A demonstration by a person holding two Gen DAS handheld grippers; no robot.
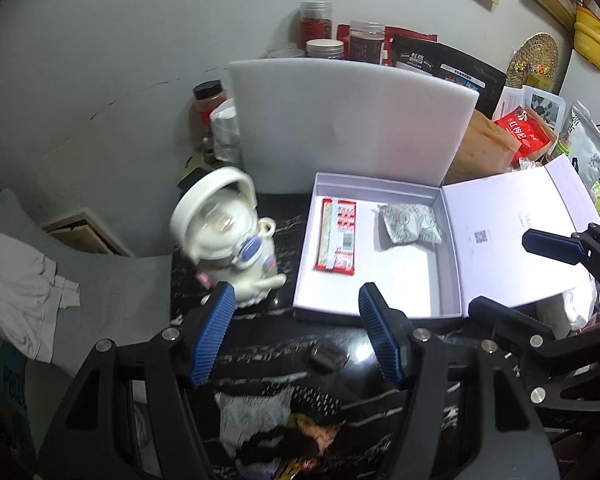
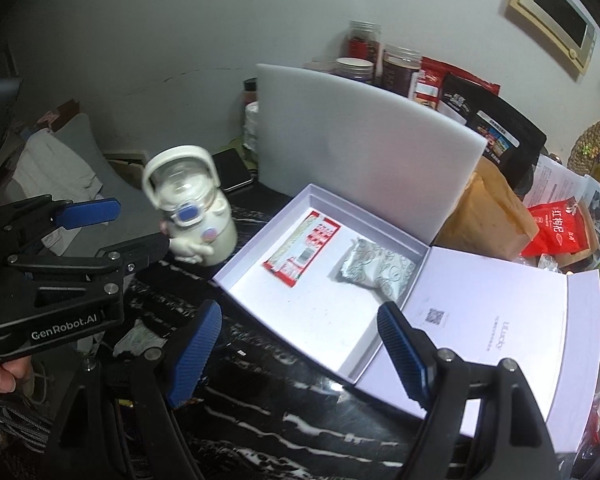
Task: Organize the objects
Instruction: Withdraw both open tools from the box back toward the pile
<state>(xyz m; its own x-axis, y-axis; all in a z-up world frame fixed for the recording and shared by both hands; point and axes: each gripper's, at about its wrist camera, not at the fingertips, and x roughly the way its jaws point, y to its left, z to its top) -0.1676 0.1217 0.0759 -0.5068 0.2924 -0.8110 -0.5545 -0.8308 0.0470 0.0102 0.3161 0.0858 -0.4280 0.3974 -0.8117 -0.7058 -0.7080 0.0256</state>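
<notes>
An open white box [image 1: 400, 276] [image 2: 320, 312] lies on the black marble table, its lid [image 1: 500, 232] [image 2: 480, 320] folded flat to the right. Inside are a red snack packet [image 1: 338, 236] [image 2: 304, 244] and a silver patterned packet [image 1: 410, 224] [image 2: 376, 270]. A white astronaut-shaped bottle [image 1: 236, 240] [image 2: 192, 216] stands left of the box. My left gripper [image 1: 296, 290] [image 2: 142, 224] hovers open over the table before the box's near left corner, with nothing between its fingers. My right gripper [image 2: 300, 308] [image 1: 500, 270] hangs open above the box's near edge, also with nothing in it.
A white foam board [image 1: 348, 120] [image 2: 360, 140] stands behind the box. Jars [image 1: 366, 40] and food bags [image 1: 520, 132] crowd the back and right. A small dark object [image 1: 328, 356] and loose packets [image 1: 280, 420] lie on the near table. A phone [image 2: 232, 172] lies behind the bottle.
</notes>
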